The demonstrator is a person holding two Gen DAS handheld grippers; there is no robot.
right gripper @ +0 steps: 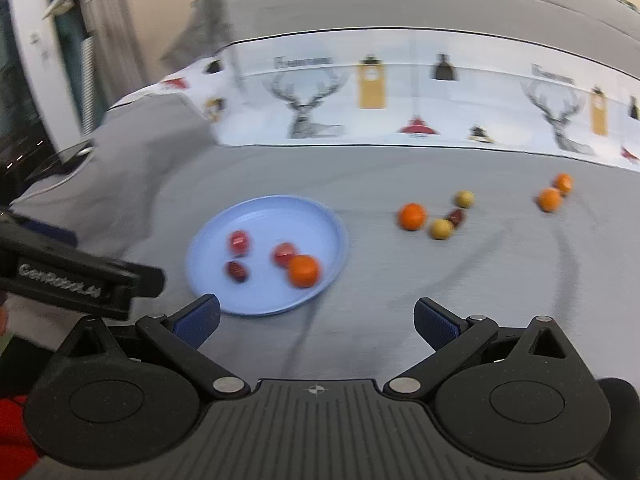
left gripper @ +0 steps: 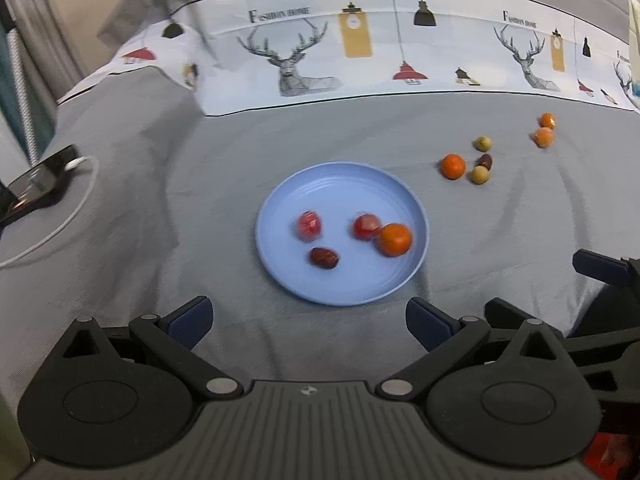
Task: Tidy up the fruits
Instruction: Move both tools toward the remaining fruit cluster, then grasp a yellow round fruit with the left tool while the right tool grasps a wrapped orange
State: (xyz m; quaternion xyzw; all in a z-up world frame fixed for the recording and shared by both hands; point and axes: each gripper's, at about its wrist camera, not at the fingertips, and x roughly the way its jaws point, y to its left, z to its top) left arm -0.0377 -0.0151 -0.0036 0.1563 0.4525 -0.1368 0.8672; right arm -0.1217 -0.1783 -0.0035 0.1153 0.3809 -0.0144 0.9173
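A light blue plate (left gripper: 344,184) (right gripper: 264,208) lies on the grey cloth. In it are two red fruits (left gripper: 309,225) (left gripper: 366,226), a dark red date (left gripper: 324,257) and an orange (left gripper: 395,239) (right gripper: 304,271). To the right on the cloth lie an orange (left gripper: 453,166) (right gripper: 412,216), two yellow-green fruits (left gripper: 480,175) (left gripper: 483,143), a dark date (left gripper: 485,161) and two more oranges (left gripper: 543,137) (left gripper: 547,120). My left gripper (left gripper: 308,320) is open just short of the plate's near rim. My right gripper (right gripper: 316,320) is open with nothing in it, right of the plate.
A white printed band with deer and lamps (left gripper: 304,60) runs across the far side. At the left edge a dark phone (left gripper: 36,180) lies with a white cable (left gripper: 68,216). Grey cloth stretches right of the plate.
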